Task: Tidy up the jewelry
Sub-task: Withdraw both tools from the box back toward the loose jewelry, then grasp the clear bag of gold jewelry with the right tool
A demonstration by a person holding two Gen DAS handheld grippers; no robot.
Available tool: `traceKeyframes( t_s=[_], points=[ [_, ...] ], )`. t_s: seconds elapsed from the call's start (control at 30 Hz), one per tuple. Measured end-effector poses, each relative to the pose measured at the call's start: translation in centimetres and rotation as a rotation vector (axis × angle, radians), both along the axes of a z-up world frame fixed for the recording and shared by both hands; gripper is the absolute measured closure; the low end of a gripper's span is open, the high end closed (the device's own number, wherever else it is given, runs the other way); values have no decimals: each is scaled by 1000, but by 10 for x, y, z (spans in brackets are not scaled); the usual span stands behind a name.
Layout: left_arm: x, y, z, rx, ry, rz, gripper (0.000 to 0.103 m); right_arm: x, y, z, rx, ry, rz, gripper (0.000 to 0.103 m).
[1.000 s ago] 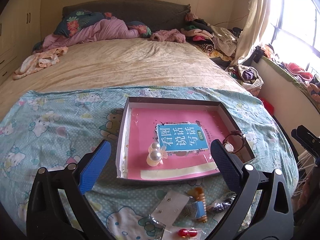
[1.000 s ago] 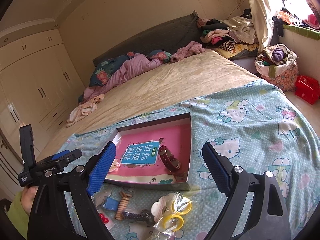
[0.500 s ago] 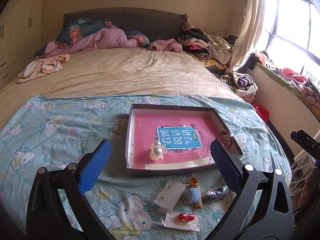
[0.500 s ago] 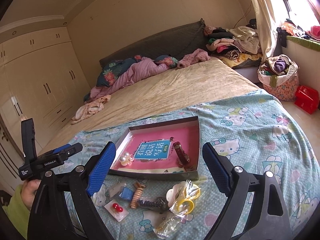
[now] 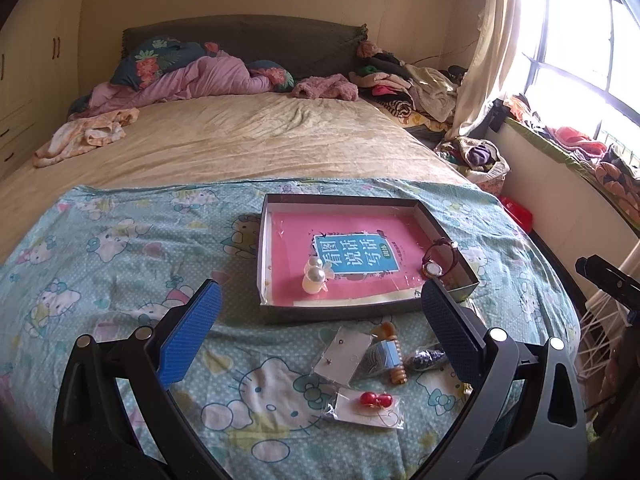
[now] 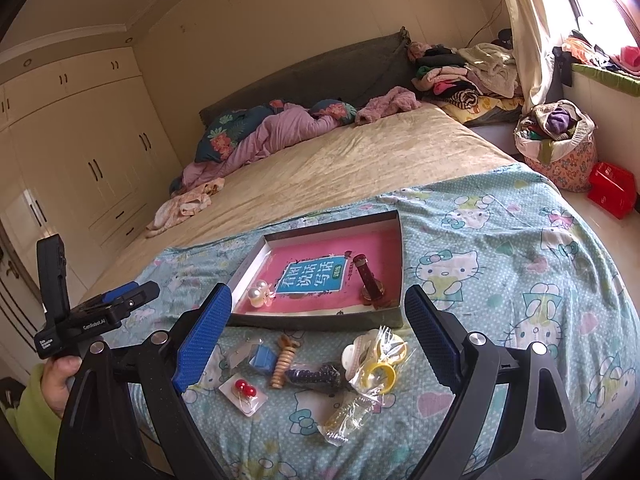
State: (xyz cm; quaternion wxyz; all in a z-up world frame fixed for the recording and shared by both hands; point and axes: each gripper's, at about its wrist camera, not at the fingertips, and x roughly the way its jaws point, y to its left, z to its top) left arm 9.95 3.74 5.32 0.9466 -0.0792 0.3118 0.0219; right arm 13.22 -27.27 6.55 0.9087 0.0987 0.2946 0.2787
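Both the left hand-held gripper (image 5: 320,320) and the right hand-held gripper (image 6: 318,332) are hanging wide apart, empty. Light, slippery plastic-bagged trinkets (image 6: 372,368) are lying on the bed before the shallow pink-lined cardboard tray (image 6: 316,318); pinching a crinkly bag edge looks safest.

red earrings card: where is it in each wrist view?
Left wrist: red earrings card lies low centre, between the open fingers, nearer than the box.
Right wrist: red earrings card sits lower left, by the left finger.
Shared landmark: the blue label inside the box.
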Motion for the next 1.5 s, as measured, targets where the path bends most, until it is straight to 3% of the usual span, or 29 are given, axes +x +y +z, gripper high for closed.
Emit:
traceKeyframes(
  t_s=[0.43,0.77,1.5],
  points=[
    [-15,-8,-16,11,35,-32,10,-16,9,-24,-56,59,32,16],
    [-19,-18,-39,19,89,-67,10,-19,25,-62,-97,175,67,16],
    [-15,-42,-102,60,224,-139,10,8,53,-136,-268,367,42,18]
  ],
)
